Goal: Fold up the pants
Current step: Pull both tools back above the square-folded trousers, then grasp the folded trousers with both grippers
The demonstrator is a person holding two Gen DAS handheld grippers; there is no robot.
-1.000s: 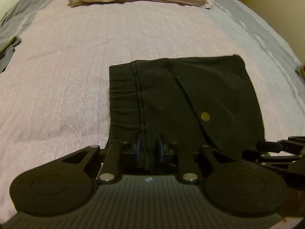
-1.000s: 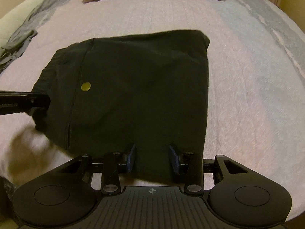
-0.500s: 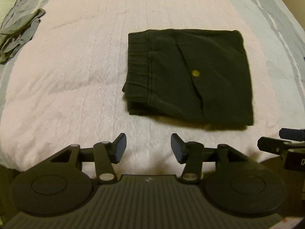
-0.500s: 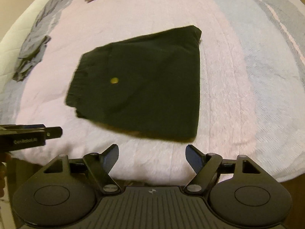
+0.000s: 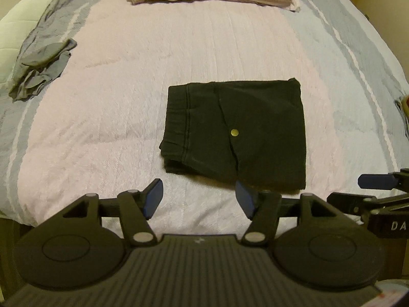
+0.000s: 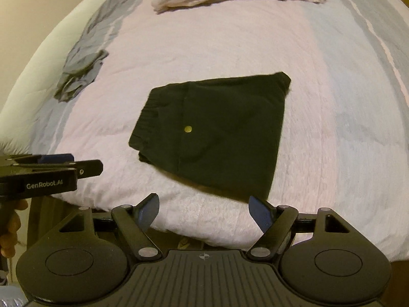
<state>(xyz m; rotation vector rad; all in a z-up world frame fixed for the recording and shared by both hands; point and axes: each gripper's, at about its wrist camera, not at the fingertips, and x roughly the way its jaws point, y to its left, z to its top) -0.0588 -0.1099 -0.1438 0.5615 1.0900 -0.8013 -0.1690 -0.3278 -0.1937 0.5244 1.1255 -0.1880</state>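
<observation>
Now pants (image 5: 237, 133): folded black square, flat on bed (image 5: 115, 117).
Left gripper (image 5: 198, 199): opening wider, holds nothing.
Right gripper (image 6: 204, 211): wide open, empty.
Right view only: a hand (image 6: 10, 227).

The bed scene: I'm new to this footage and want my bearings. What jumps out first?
A pair of black pants, folded into a compact rectangle with a brass snap on top, lies in the middle of the pale pink bedspread. The left gripper and right gripper hang above the near edge, empty. A crumpled grey garment lies far left.
</observation>
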